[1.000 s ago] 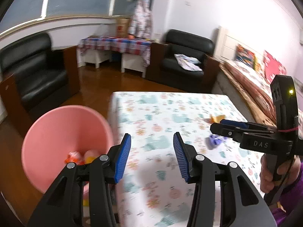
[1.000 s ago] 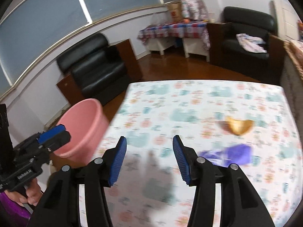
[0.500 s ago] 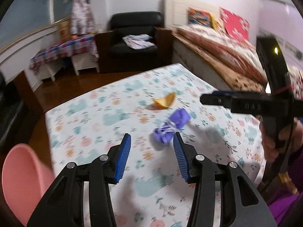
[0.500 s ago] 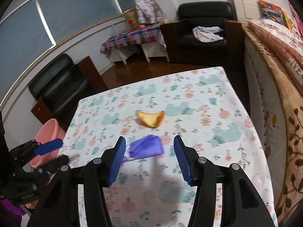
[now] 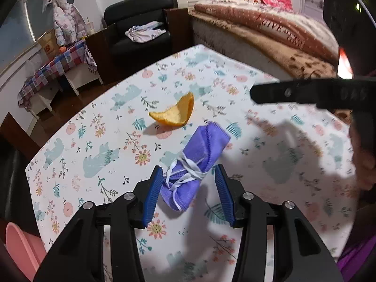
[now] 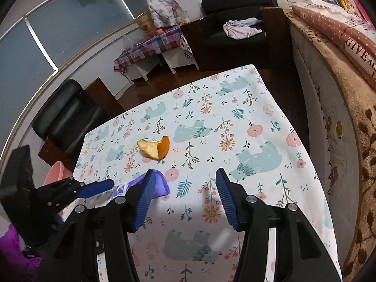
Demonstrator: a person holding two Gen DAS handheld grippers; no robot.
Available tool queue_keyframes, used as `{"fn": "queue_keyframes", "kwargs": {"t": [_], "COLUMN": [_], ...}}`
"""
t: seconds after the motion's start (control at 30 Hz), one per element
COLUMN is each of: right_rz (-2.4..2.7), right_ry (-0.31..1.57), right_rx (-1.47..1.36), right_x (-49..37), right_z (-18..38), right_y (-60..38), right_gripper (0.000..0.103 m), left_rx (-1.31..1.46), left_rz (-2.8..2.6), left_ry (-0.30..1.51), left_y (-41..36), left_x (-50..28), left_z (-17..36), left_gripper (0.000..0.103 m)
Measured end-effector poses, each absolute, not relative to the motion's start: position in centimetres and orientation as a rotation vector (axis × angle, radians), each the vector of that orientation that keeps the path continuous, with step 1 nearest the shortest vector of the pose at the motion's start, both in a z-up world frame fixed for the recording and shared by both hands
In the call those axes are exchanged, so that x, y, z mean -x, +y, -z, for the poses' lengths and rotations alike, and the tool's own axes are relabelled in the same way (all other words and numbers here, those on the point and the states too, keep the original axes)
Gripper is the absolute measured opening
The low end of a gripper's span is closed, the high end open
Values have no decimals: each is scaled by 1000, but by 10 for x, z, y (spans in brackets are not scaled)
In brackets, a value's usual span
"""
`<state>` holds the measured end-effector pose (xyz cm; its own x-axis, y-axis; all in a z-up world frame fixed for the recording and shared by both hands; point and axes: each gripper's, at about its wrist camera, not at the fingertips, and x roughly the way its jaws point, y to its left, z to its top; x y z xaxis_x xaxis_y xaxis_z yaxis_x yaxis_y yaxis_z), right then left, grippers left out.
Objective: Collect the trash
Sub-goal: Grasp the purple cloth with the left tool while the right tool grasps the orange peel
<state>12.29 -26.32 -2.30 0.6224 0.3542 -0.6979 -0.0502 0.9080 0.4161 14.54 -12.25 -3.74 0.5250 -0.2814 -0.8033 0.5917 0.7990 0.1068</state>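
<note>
Your left gripper (image 5: 189,191) hung low over the table (image 5: 277,169), its jaws wide open and holding nothing, with the near end of the purple cloth bundle (image 5: 196,164) lying between the blue pads. The bundle, tied with white string, lay flat on the floral cover; its long axis ran from near left to far right, the ribbed open end pointing away towards the far right. Just beyond that end sat the orange peel (image 5: 175,114), a curved piece apart from the bundle and nothing between them. Your right gripper (image 6: 184,196) stood to the right of the bundle, jaws equally wide and empty, its left pad covering part of the cloth in the right wrist view. The pink bin (image 5: 18,246) showed at the table's near left edge, below the tabletop. Farther off stood a black armchair (image 5: 141,28) with clothes on it, and a bed (image 5: 270,30) at the far right.
</note>
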Motion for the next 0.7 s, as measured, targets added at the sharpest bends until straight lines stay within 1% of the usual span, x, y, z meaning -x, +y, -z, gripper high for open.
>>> {"fn": "queue_keyframes", "kwargs": {"t": [0.3, 0.33, 0.4, 0.6, 0.7], "right_rz": [-275, -282, -294, -319, -329], "right_ry": [886, 890, 896, 901, 907], "right_rx": [-368, -369, -373, -377, -382], "right_x": [-145, -148, -154, -168, -177], "right_z": [32, 34, 36, 39, 40], "right_y": [-255, -253, -249, -239, -235], "right_gripper": [54, 54, 54, 54, 54], "left_rx": [-373, -370, -357, -287, -257], "left_rz": [521, 520, 523, 516, 515], "left_ry": [863, 859, 856, 853, 857], "left_y": [-115, -116, -115, -110, -106], "left_x": [-151, -150, -149, -148, -145], "left_z": [52, 52, 51, 49, 46], "left_gripper": [46, 44, 33, 25, 24]}}
